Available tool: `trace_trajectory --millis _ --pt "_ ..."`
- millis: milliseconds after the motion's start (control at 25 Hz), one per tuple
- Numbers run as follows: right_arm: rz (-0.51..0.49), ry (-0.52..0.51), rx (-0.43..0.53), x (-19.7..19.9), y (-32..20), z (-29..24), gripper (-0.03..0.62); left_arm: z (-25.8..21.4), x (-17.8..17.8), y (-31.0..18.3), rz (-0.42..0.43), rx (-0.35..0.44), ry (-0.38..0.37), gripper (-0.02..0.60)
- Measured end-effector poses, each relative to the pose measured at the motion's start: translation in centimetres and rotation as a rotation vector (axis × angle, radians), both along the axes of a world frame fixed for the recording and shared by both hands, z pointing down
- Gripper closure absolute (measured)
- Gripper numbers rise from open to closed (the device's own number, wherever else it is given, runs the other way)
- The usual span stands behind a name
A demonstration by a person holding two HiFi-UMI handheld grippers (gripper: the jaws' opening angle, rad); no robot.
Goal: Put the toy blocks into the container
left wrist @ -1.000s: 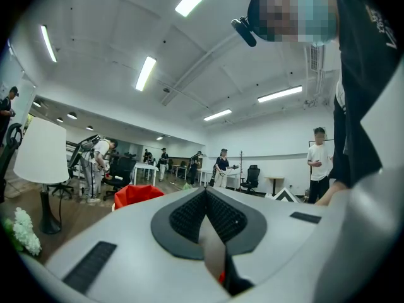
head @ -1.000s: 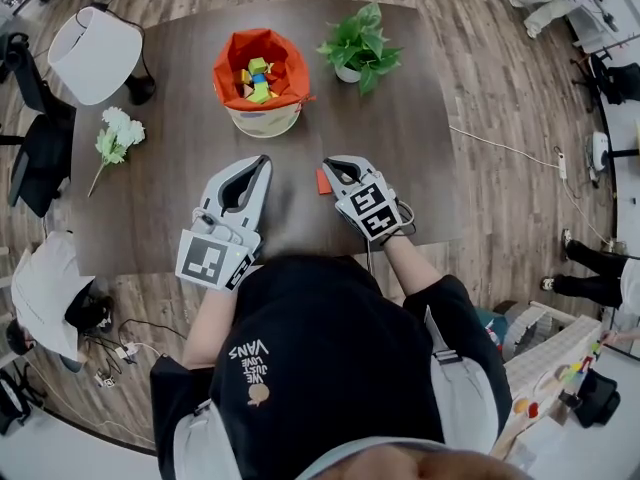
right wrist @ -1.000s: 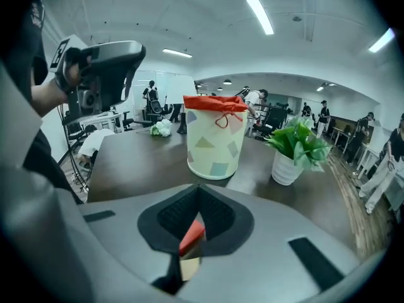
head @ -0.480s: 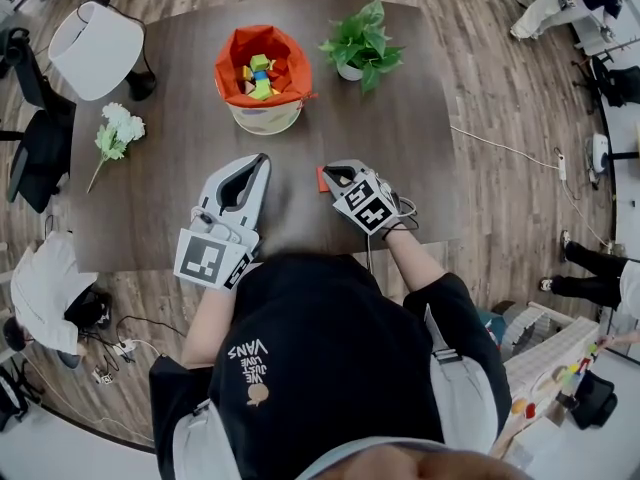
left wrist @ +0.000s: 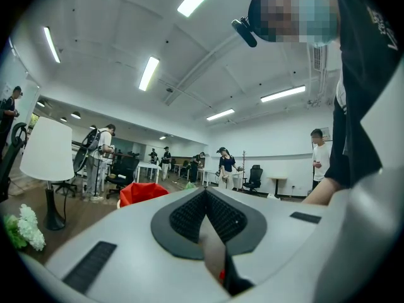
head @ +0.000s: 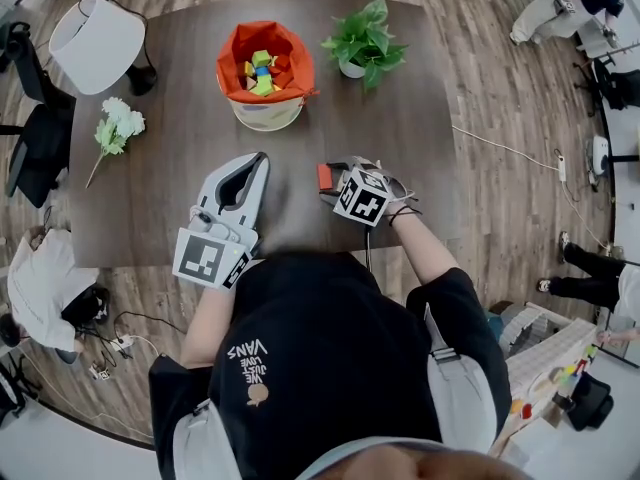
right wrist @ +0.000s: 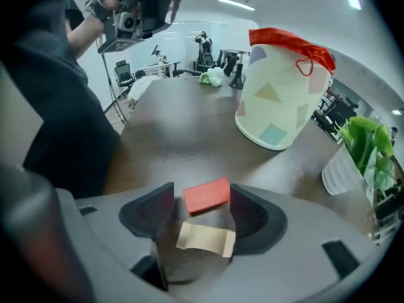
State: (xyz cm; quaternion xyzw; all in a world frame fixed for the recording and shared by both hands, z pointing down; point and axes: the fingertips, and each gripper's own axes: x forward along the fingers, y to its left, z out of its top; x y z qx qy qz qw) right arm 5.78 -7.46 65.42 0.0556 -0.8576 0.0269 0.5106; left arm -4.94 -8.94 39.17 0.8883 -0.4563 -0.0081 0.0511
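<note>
so, beside the far left corner of the bench [head: 180, 198] a white lamp shade [head: 97, 43] is seen, and a bunch of white flowers [head: 118, 128] is laid on the bench near it. Next, the left hand-held gripper [head: 262, 158] is held level over the near side, jaws shut tight with nothing caught in them. Further back the container [head: 262, 113] is stood upright, orange lining folded over the rim, with toy blocks [head: 260, 71] heaped inside. Right of that, one red block [head: 323, 176] is laid flat on the bench, well apart from the container. It's bracketed by the right hand-held gripper [head: 333, 175], tipped steeply down, whose jaws have just been opening and are spread wide, not clamped on it. A potted plant [head: 362, 43] is parked at the back right
</note>
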Motion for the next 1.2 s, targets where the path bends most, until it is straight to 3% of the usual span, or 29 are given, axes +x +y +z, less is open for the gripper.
trace_trajectory --millis 200,440,840,1200 --pt "-0.160 0.072 0.050 -0.3 0.2 0.9 0.278 0.1 0.0 0.1 -0.006 -0.003 -0.001 0.571" --pt "-0.251 0.161 0.044 -0.2 -0.1 2.3 0.266 0.2 -0.6 0.3 -0.028 -0.005 -0.003 0.571" --pt "-0.316 0.236 -0.022 -0.3 -0.4 3.9 0.267 0.3 -1.3 0.6 -0.056 -0.011 -0.003 0.571" --pt "-0.313 0.249 -0.061 -0.3 -0.3 4.2 0.269 0.4 -1.3 0.6 -0.058 -0.013 -0.002 0.571"
